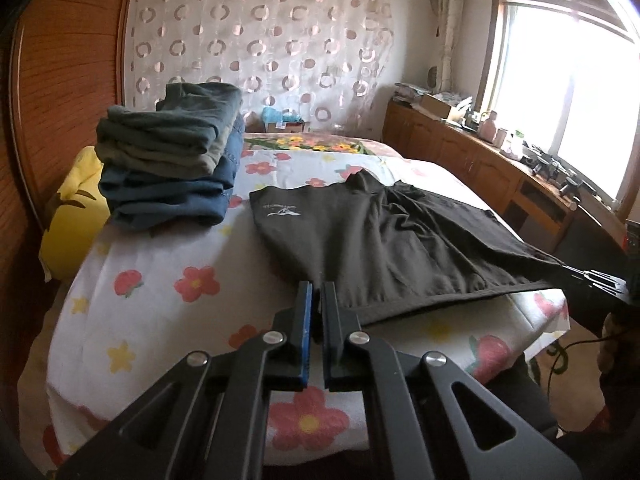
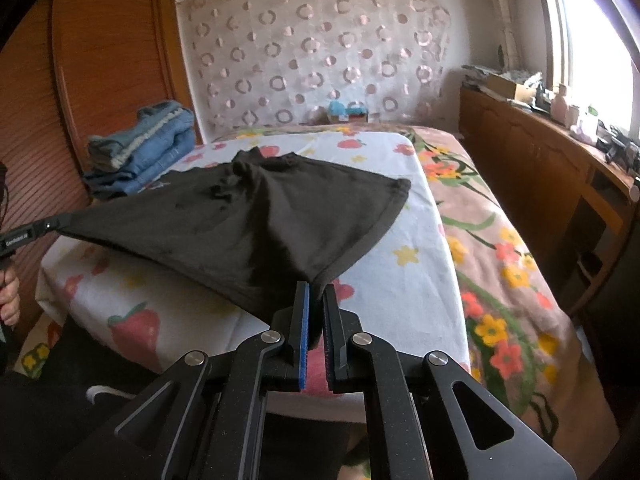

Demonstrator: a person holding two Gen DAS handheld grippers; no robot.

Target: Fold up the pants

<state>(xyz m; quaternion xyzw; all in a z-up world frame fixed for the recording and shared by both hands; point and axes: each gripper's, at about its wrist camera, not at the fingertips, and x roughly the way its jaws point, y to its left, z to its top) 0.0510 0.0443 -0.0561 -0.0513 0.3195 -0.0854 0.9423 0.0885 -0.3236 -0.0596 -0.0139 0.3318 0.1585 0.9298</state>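
Note:
Dark brown pants [image 1: 384, 236] lie spread on the flowered bed sheet [image 1: 160, 264], with a small white logo near the far left corner. My left gripper [image 1: 318, 292] is shut on the near left corner of the pants. My right gripper [image 2: 316, 292] is shut on the near right corner and lifts the near edge [image 2: 256, 216] off the sheet. In the left wrist view the right gripper's fingers [image 1: 596, 278] show at the pants' right corner. In the right wrist view the left gripper's fingers [image 2: 36, 230] show at the left corner.
A stack of folded green and blue clothes [image 1: 172, 156] sits at the bed's far left, beside a yellow cushion [image 1: 72, 216]. A wooden headboard wall [image 1: 60, 80] is on the left. Low wooden cabinets [image 1: 480, 160] with clutter run under the window on the right.

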